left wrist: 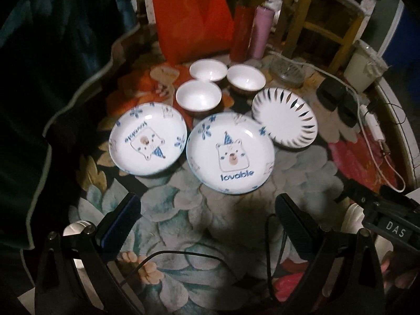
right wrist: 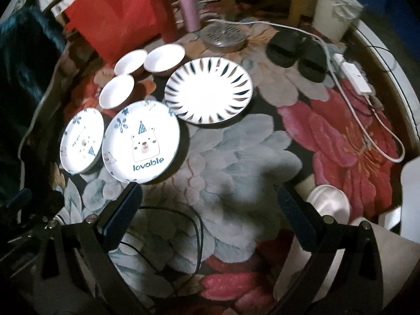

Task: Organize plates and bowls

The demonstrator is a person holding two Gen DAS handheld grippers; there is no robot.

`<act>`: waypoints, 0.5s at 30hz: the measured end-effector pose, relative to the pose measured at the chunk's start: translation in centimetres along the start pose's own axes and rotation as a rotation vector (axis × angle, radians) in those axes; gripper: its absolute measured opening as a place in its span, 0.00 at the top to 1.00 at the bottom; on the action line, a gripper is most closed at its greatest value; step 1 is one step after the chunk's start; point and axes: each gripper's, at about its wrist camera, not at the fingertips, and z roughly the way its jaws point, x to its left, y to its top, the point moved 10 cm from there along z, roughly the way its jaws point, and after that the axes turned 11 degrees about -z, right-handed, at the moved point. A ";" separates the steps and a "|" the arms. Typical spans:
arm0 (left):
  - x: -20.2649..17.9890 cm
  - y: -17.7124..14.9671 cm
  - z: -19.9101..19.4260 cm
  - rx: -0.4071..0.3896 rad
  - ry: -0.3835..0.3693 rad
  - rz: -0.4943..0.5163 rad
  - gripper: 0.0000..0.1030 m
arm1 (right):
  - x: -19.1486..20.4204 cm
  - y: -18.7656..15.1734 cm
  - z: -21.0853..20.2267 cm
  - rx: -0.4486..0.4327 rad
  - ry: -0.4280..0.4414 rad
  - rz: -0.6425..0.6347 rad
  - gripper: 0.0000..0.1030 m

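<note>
Two sets of tongs hang above a flower-patterned rug, both spread wide and holding nothing. The left tongs (left wrist: pixel 207 210) frame bare rug, with a thin black cable (left wrist: pixel 168 256) looping beneath them. The right tongs (right wrist: pixel 210 199) frame a similar patch, with a round pale disc (right wrist: pixel 328 203) lying by the right-hand finger (right wrist: pixel 296 210).

Just beyond the fingertips, two white plates printed with a cartoon bear sit side by side on the rug. The "lovable" plate (left wrist: pixel 231 153) faces the cameras right way up. The second bear plate (left wrist: pixel 148 139) lies to its left, its print turned round. The two are close together, and whether their rims touch cannot be told. Right of the pair and slightly farther back lies a striped plate (left wrist: pixel 284 119) with dark rays around its rim, close to the "lovable" plate.

Behind the plates three white bowls stand upright in a tight triangle: the near bowl (left wrist: pixel 198 97) closest to the bear plates, the left bowl (left wrist: pixel 208 70) and the right bowl (left wrist: pixel 246 78) behind it.

Farther off, a clear glass dish (left wrist: pixel 287 72) rests on the rug and black slippers (right wrist: pixel 296 50) lie to the right beside a white cord (right wrist: pixel 367 128). At the far edge stand a red bag (left wrist: pixel 191 18), a pink bottle (left wrist: pixel 261 30) and a white bin (right wrist: pixel 336 10), with a wooden chair (left wrist: pixel 323 18) behind. A dark blanket (left wrist: pixel 39 92) fills the left side.
</note>
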 end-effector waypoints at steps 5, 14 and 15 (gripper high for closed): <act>-0.3 -0.4 -2.7 -0.032 0.000 0.025 0.01 | -0.8 0.2 -3.2 -0.053 0.002 0.044 0.00; 0.0 -1.6 -5.4 -0.047 -0.001 0.002 0.01 | 1.3 0.3 -7.5 -0.125 0.029 -0.030 0.00; 0.0 -1.6 -5.6 -0.048 -0.002 0.003 0.01 | 1.5 0.3 -7.7 -0.127 0.031 -0.043 0.00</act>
